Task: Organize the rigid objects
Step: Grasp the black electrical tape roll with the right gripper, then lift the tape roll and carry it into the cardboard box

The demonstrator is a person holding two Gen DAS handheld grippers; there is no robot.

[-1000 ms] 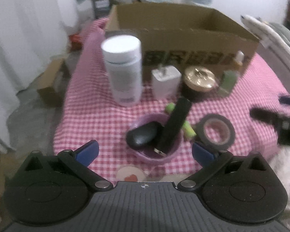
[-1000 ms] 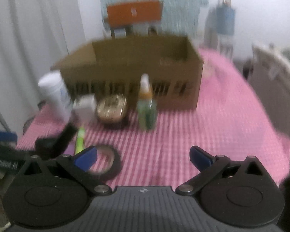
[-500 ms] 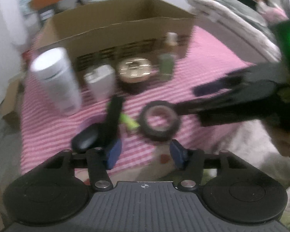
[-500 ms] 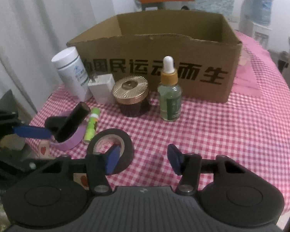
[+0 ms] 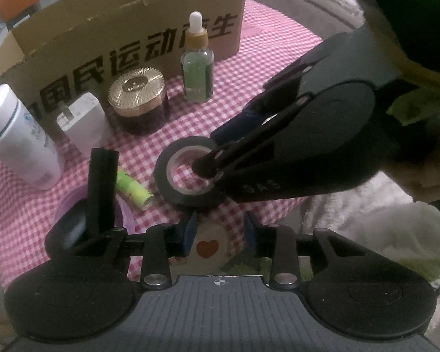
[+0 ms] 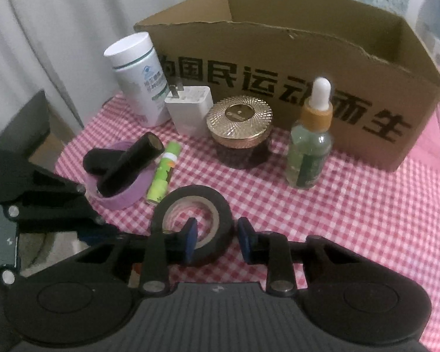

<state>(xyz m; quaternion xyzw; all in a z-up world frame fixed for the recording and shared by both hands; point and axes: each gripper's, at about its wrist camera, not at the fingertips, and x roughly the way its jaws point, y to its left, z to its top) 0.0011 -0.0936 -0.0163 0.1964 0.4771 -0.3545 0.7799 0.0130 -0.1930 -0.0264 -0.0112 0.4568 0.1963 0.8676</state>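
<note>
Both grippers had narrowed since a second earlier and were closing. The left gripper (image 5: pixel 218 230) held nothing. The right gripper (image 6: pixel 215 238) straddled the black tape roll's (image 6: pixel 194 223) near wall, pads not yet pressing, on the checkered worktop (image 6: pixel 352 214), well before the cardboard box (image 6: pixel 308 67).

A pink-and-white checked tablecloth (image 6: pixel 352 205) covers the table. Just ahead of the right gripper's blue pads lies a black tape roll with a pale inner core (image 6: pixel 194 205). Beyond it stand a brown cardboard box with black printed characters (image 6: pixel 278 67), a white bottle with a dark green band (image 6: pixel 136 73), a white plug adapter (image 6: pixel 190 111), a dark jar with a ribbed gold lid (image 6: pixel 240 129) and a clear green dropper bottle with an amber collar and white bulb (image 6: pixel 309 149). Left of the roll lie a lime-green tube (image 6: pixel 162 176) and a lilac bowl (image 6: pixel 126 196) holding black items.
</note>
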